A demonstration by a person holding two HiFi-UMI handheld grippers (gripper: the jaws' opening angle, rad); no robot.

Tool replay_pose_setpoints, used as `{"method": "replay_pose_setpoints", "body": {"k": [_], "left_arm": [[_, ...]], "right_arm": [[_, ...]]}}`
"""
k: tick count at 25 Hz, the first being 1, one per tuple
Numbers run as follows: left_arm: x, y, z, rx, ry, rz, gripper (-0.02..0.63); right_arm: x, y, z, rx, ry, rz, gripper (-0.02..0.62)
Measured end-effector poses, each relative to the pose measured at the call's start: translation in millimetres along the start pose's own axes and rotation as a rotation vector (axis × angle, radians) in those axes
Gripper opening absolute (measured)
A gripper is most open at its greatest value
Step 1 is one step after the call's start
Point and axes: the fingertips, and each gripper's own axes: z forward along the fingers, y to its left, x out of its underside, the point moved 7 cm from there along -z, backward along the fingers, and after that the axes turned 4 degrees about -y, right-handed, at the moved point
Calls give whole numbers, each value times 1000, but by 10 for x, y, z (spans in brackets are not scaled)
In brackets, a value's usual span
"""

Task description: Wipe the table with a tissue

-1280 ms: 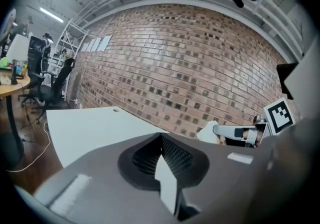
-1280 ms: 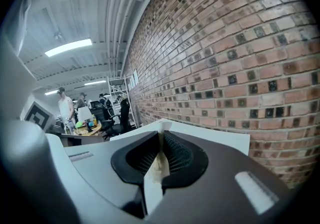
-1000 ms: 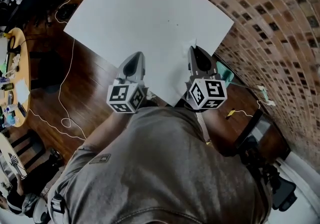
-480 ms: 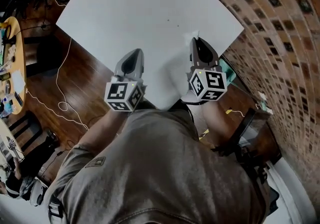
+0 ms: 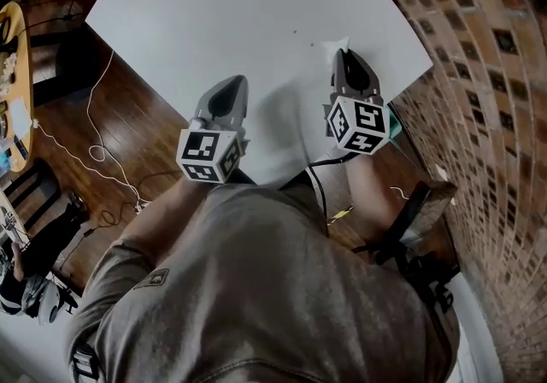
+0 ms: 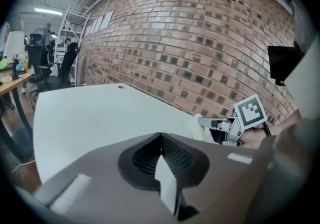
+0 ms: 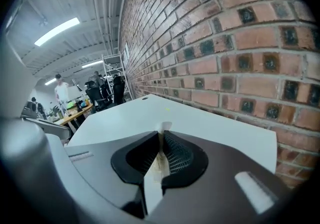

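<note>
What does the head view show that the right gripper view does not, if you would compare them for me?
Only the head view shows the left hand-held gripper held beside the right hand-held gripper, the person's shirt and the wooden floor. Only the right gripper view shows, from close up, the jaws shut on the tissue, plus ceiling lights and distant people. Both show the white table, the brick wall and the tissue.
</note>
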Motion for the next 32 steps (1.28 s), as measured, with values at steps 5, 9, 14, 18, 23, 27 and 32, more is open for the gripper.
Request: {"method": "replay_pose_setpoints", "body": {"k": [5,9,14,18,23,27,32], "left_arm": [[0,74,48,-17,13,-12,2],[-2,123,8,-43,16,-23,2],[26,138,-40,-59,23,-33,2],[21,153,-62,-62,14,-34,2],[20,177,-120,-76,1,-44,2],[25,206,-173,-94,-10,-44,2],[35,230,-253,-110,-18,-56,2]], "right_arm": [[87,-108,279,17,73,-32,44],[150,-147,448,34,122,-69,44],[164,-177,476,49,146,-110,44],[169,-129,487,42,158,-113,44],[199,-11,518,11,175,-117,43],[233,64,543,-8,189,-128,43],[283,189,551,-36,209,-149,43]]}}
